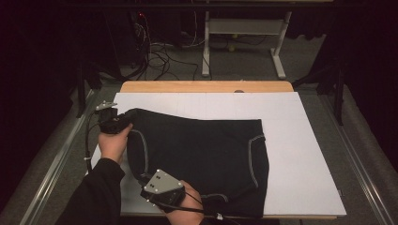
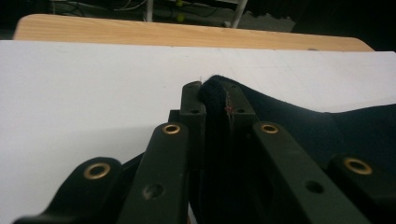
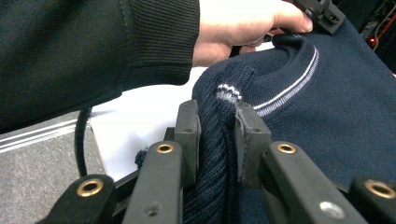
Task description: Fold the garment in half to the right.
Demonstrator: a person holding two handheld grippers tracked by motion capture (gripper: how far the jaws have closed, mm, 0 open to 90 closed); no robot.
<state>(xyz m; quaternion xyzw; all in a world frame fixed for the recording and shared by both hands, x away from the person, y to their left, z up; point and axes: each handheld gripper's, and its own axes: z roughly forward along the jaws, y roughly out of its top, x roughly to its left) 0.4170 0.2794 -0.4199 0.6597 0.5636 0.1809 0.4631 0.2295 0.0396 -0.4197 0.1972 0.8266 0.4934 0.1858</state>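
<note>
Clamping dark garment (image 1: 202, 154): left gripper (image 2: 214, 93) at far corner, right gripper (image 3: 217, 121) on ribbed hem; white board (image 1: 300, 154) beneath

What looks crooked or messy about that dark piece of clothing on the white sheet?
The dark garment lies askew on the white sheet, its near edge hanging past the front. Its left side is bunched up where the left gripper and right gripper pinch folds. No damage shows.

Your left hand (image 1: 112, 143) holds the left gripper (image 1: 123, 118) at the far left, its jaws pinched tight on the sweater (image 1: 202, 159). Your right hand (image 1: 190, 204) holds the right gripper (image 1: 143, 178) near you, clamped on the sweater's ribbed edge, with your sleeve (image 1: 96, 194) beside it.
</note>
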